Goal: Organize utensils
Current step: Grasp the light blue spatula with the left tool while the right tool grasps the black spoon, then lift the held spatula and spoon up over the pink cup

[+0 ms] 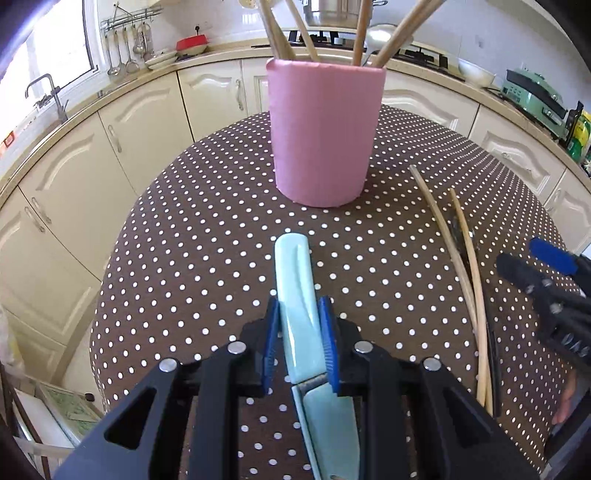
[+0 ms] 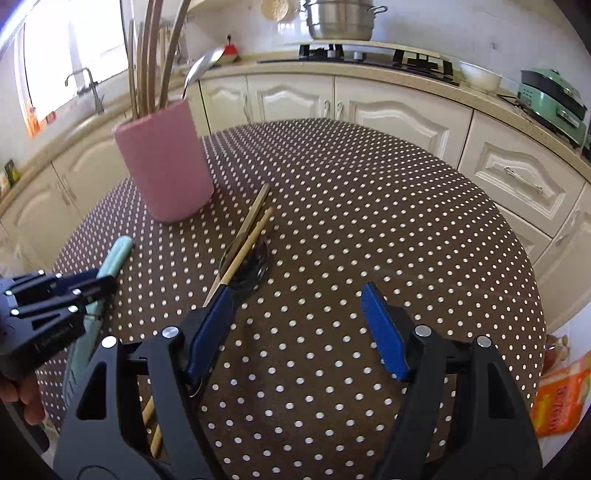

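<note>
My left gripper [image 1: 300, 314] is shut on a pale green knife [image 1: 295, 280], its blue pads pressing the handle; the sheathed blade runs back under the gripper. The same knife [image 2: 114, 258] shows at the left of the right wrist view. A pink utensil holder [image 1: 323, 129] stands ahead on the dotted table, with several wooden handles and a metal ladle in it; it also appears as the pink holder [image 2: 166, 162]. Two wooden chopsticks [image 2: 247, 240] lie across a black utensil [image 2: 251, 269] on the cloth. My right gripper [image 2: 295, 314] stands open just right of them, nothing between its fingers.
The round table [image 2: 369, 206] has a brown cloth with white dots. Cream cabinets ring it, with a stove and steel pot [image 2: 340, 18] behind, a green appliance [image 2: 550, 99] at right, and a sink tap [image 1: 48, 88] at left. An orange packet [image 2: 561, 398] lies below the table's right edge.
</note>
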Action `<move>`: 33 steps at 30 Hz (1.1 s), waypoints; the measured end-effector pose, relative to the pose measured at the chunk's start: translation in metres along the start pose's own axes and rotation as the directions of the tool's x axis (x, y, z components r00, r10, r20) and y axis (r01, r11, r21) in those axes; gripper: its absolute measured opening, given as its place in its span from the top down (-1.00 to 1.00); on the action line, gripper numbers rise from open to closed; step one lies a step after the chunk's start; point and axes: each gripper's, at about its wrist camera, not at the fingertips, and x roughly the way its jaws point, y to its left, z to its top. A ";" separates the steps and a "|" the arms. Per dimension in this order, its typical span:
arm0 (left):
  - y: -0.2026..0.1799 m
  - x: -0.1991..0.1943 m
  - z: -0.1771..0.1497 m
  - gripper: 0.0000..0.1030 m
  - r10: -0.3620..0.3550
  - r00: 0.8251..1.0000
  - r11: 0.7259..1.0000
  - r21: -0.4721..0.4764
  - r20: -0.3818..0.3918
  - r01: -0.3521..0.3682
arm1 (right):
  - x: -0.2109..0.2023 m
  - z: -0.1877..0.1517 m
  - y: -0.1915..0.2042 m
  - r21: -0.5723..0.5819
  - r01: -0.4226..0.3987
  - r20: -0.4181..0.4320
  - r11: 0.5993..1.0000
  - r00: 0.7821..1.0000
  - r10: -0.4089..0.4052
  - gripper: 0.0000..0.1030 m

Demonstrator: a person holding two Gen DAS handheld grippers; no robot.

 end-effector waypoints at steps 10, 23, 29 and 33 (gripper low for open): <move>0.012 0.001 -0.005 0.55 -0.048 0.999 0.999 -0.003 0.020 0.048 | 0.014 -0.005 0.018 -0.028 0.009 -0.065 1.000 0.998 -0.011 -0.39; 0.010 0.008 0.013 0.55 -0.046 0.998 0.997 0.052 -0.050 0.048 | 0.032 0.015 0.028 -0.135 -0.040 -0.202 0.990 0.979 0.012 0.29; 0.004 0.018 0.028 0.55 -0.030 0.992 0.996 0.085 -0.120 0.040 | 0.042 0.034 0.005 -0.132 -0.123 -0.316 0.984 0.946 0.075 0.65; 0.005 0.023 0.038 0.58 -0.044 0.987 0.995 0.079 -0.157 0.057 | 0.050 0.048 -0.011 -0.088 -0.189 -0.377 0.978 0.915 0.143 0.77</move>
